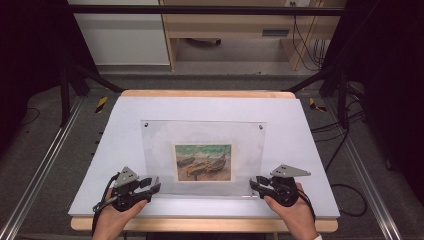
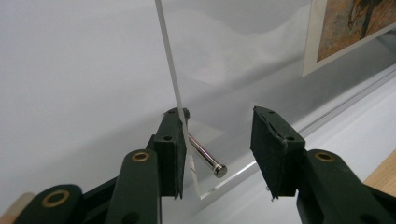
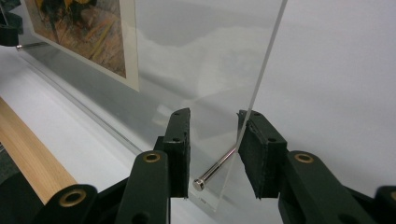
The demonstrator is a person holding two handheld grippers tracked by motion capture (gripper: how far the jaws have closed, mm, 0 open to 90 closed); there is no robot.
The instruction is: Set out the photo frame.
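Note:
A clear acrylic picture frame (image 1: 160, 145) holding a print of beached boats (image 1: 203, 162) rests on the white sheet (image 1: 305, 150). My left gripper (image 1: 156, 184) is at its near left corner, open. In the left gripper view (image 2: 219, 114) the jaws straddle the panel's edge (image 2: 170, 70) and a metal pin (image 2: 205, 156), and the left jaw touches the panel. My right gripper (image 1: 253, 182) is at the near right corner, open. In the right gripper view (image 3: 215, 114) its jaws stand either side of the panel (image 3: 201, 56) and its pin (image 3: 217, 170). Whether the frame lies flat or tilts, I cannot tell.
The wooden table edge (image 1: 200, 225) runs along the front, under the person's hands. Aluminium rails (image 1: 45, 165) flank the table and black posts (image 1: 65, 85) stand at the back corners. Cables (image 1: 345, 190) lie on the floor at the right. Wooden furniture (image 1: 230, 30) stands behind.

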